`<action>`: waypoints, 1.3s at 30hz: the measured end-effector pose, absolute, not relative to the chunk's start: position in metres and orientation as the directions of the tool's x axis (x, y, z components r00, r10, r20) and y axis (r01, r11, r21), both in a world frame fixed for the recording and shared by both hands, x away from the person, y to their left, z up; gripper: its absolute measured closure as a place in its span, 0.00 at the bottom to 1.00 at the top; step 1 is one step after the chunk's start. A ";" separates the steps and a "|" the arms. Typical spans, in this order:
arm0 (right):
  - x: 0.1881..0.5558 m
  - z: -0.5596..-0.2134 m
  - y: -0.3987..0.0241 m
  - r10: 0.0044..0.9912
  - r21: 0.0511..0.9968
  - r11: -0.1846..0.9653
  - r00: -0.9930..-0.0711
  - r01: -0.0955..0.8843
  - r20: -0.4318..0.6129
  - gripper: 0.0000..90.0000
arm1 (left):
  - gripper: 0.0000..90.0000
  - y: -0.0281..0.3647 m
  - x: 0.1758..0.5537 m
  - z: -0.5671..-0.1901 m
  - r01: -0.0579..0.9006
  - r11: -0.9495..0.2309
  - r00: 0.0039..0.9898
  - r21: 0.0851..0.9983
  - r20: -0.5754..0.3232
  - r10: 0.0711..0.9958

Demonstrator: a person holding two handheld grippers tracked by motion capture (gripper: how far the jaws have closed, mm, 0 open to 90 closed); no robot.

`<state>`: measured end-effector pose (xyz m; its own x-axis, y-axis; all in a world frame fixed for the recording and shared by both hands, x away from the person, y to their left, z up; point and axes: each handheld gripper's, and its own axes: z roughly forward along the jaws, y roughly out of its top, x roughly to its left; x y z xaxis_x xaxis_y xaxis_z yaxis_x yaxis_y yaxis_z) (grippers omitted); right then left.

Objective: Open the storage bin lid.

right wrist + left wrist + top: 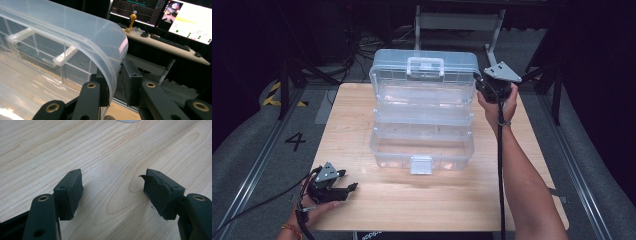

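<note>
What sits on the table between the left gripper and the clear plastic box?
Nothing: in the high view, bare wooden table separates the left gripper from the clear plastic box.

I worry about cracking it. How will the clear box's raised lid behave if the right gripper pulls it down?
The lid looks thin and clear, so it probably flexes some. The right gripper pinches only one corner edge, so it may twist. The toolbox looks empty, likely light, so it may slide on the table.

Open tabletop (422, 200) before the left gripper (346, 181), clear toolbox (422, 145) mid-table beyond.
</note>
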<state>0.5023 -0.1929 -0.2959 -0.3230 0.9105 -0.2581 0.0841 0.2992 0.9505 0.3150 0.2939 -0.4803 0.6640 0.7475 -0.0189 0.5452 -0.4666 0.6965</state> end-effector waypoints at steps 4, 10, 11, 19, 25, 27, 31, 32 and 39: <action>0.506 -0.295 -0.192 0.912 0.950 0.298 -0.321 0.092 -0.255 0.87 | 0.34 0.295 0.317 -0.480 0.531 -0.480 0.670 0.698 0.001 0.742; 0.513 -0.293 -0.191 0.913 0.949 0.302 -0.314 0.094 -0.259 0.88 | 0.34 0.295 0.317 -0.480 0.530 -0.479 0.669 0.699 0.002 0.743; 0.514 -0.293 -0.191 0.914 0.948 0.304 -0.311 0.096 -0.261 0.88 | 0.34 0.295 0.317 -0.480 0.531 -0.479 0.669 0.699 0.001 0.743; 0.523 -0.291 -0.190 0.912 0.944 0.314 -0.309 0.105 -0.269 0.90 | 0.34 0.295 0.317 -0.480 0.530 -0.479 0.668 0.699 0.003 0.744; 0.531 -0.290 -0.189 0.907 0.939 0.328 -0.312 0.106 -0.282 0.91 | 0.34 0.295 0.317 -0.480 0.532 -0.478 0.668 0.699 0.001 0.744; 0.533 -0.289 -0.189 0.908 0.938 0.328 -0.311 0.110 -0.281 0.91 | 0.34 0.295 0.317 -0.480 0.529 -0.477 0.667 0.701 0.004 0.745; 0.537 -0.289 -0.189 0.908 0.936 0.331 -0.311 0.118 -0.282 0.92 | 0.34 0.295 0.317 -0.481 0.529 -0.475 0.666 0.703 0.002 0.746; 0.537 -0.288 -0.188 0.908 0.936 0.332 -0.308 0.117 -0.284 0.92 | 0.34 0.295 0.317 -0.480 0.529 -0.475 0.666 0.703 0.002 0.746; 0.542 -0.288 -0.188 0.907 0.934 0.334 -0.313 0.128 -0.281 0.92 | 0.34 0.294 0.317 -0.481 0.533 -0.470 0.664 0.703 -0.004 0.748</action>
<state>0.5420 -0.1883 -0.2878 -0.3128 0.9072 -0.2814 0.1276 0.3337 0.9340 0.3167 0.2944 -0.4806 0.6640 0.7477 -0.0036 0.5333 -0.4703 0.7031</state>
